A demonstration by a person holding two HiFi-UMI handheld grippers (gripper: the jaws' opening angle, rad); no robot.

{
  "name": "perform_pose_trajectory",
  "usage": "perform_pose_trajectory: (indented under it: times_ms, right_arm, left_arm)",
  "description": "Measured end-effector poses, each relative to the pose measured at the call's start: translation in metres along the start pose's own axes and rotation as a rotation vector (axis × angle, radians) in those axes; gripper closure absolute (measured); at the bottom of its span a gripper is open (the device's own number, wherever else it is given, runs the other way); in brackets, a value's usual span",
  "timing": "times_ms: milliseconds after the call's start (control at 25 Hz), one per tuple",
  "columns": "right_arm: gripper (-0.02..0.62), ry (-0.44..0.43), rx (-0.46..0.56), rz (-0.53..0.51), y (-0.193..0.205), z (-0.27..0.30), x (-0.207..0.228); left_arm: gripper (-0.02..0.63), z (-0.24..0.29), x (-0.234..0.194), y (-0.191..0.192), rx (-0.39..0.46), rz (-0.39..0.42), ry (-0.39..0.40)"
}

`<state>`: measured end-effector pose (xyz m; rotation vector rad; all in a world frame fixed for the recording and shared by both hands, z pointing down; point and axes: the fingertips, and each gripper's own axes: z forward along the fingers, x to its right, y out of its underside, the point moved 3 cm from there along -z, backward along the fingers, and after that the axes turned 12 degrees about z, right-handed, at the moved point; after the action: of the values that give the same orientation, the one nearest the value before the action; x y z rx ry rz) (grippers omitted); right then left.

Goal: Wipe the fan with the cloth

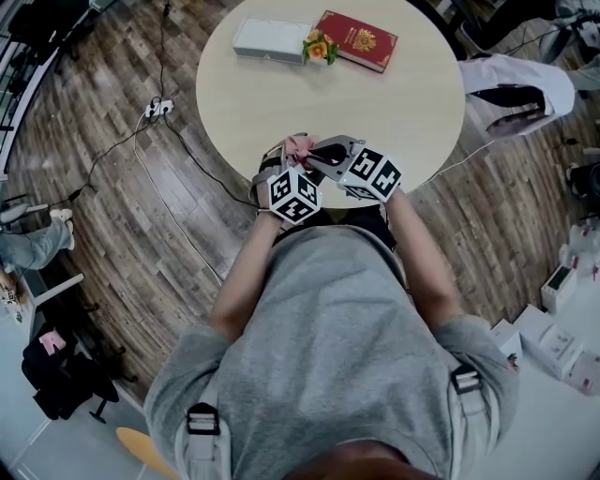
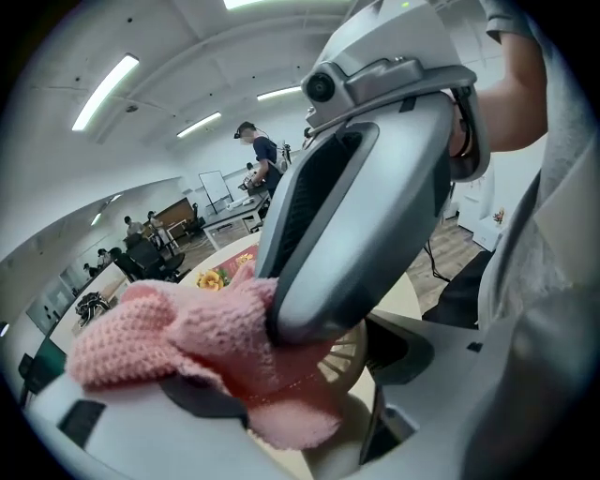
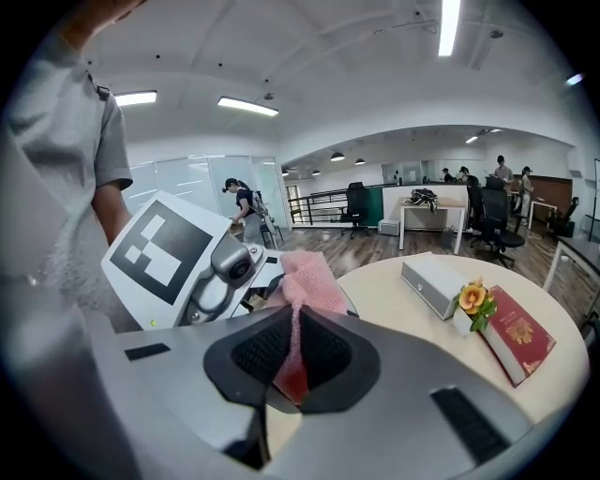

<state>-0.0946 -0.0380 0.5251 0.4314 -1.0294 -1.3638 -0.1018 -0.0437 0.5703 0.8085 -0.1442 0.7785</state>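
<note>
Pink knitted cloth [image 2: 169,328], pinched in the right gripper's [image 3: 295,361] closed fingers, drapes over the cream fan [image 2: 349,354] clamped by the left gripper's [image 2: 309,412] fingers at the counter's [image 1: 375,122] near edge. A white box [image 1: 272,40], flower [image 1: 320,47] and red book [image 1: 358,40] lie far across.

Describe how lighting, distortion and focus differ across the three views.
Head view: even light, sharp, floorboards bowed around the table. Left gripper view: the right gripper looms bulged and huge; knit of the pink cloth reads clearly. Right gripper view: ceiling strip lights glare, black corners.
</note>
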Motion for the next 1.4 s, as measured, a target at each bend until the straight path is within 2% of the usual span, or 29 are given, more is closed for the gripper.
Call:
perform_pose_trajectory:
  times_ms: [320,560,760,920,1240,1400]
  right_arm:
    - [0.566,-0.053,-0.024,0.062,0.000,0.003,-0.005]
    - [0.566,-0.059,-0.029,0.073,0.003,-0.005,-0.006]
    - [0.566,-0.022,0.067,0.043,-0.005,-0.022,-0.001]
    - [0.566,0.012,0.207,0.040,-0.017,-0.041,0.004]
    - [0.566,0.091,0.353,0.037,-0.033,-0.068,0.019]
    - [0.566,0.129,0.360,0.056,-0.028,-0.079,0.029]
  left_arm:
    - [0.224,0.002,0.001,-0.009,0.008,0.029,0.017]
    - [0.224,0.002,-0.007,-0.011,0.041,-0.011,0.014]
    - [0.224,-0.004,-0.017,-0.017,0.121,-0.103,0.035]
    - [0.224,-0.012,-0.025,-0.025,0.232,-0.197,0.046]
    - [0.224,-0.022,-0.025,-0.042,0.347,-0.234,0.077]
    - [0.224,-0.029,-0.028,-0.047,0.401,-0.262,0.076]
